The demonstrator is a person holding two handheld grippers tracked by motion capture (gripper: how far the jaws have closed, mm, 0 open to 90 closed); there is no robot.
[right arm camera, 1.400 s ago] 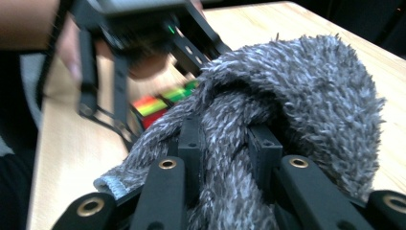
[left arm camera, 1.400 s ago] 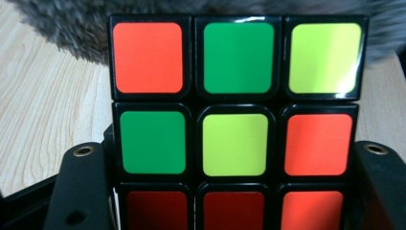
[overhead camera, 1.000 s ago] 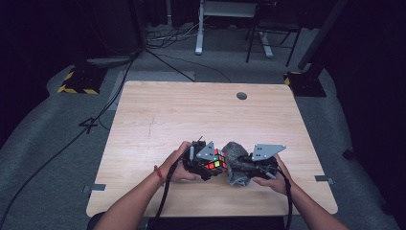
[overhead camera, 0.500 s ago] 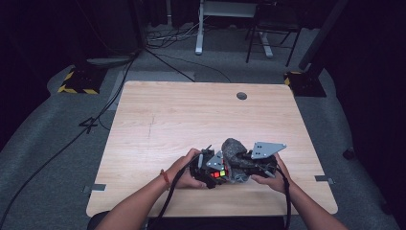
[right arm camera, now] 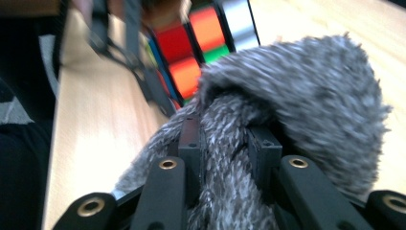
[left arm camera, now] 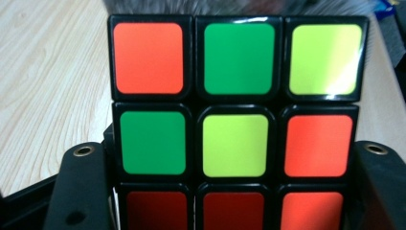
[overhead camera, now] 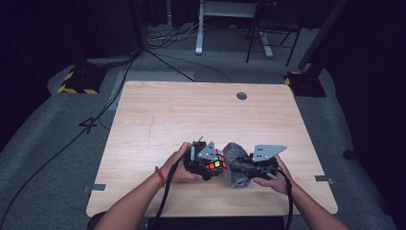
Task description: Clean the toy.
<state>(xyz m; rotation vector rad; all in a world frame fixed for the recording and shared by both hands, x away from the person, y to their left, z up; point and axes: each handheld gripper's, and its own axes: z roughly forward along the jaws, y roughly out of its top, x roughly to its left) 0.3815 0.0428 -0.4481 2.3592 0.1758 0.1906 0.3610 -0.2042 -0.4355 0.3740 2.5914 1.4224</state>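
Wooden table (overhead camera: 167, 115), dark room | 6 o'clock edge: left gripper (left arm camera: 230, 191) clamps cube (left arm camera: 234, 96), rigid, slick, best held on flat faces | right gripper (right arm camera: 225, 143) pinches cloth (right arm camera: 306, 96), soft, light, touching cube | far half bare

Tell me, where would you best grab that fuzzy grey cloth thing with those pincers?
Probably at a bunched fold along its near edge, coming from the person's side. The grey fuzzy cloth is soft and lumpy, so a gathered ridge fits between the jaws; the right gripper already pinches one like that.
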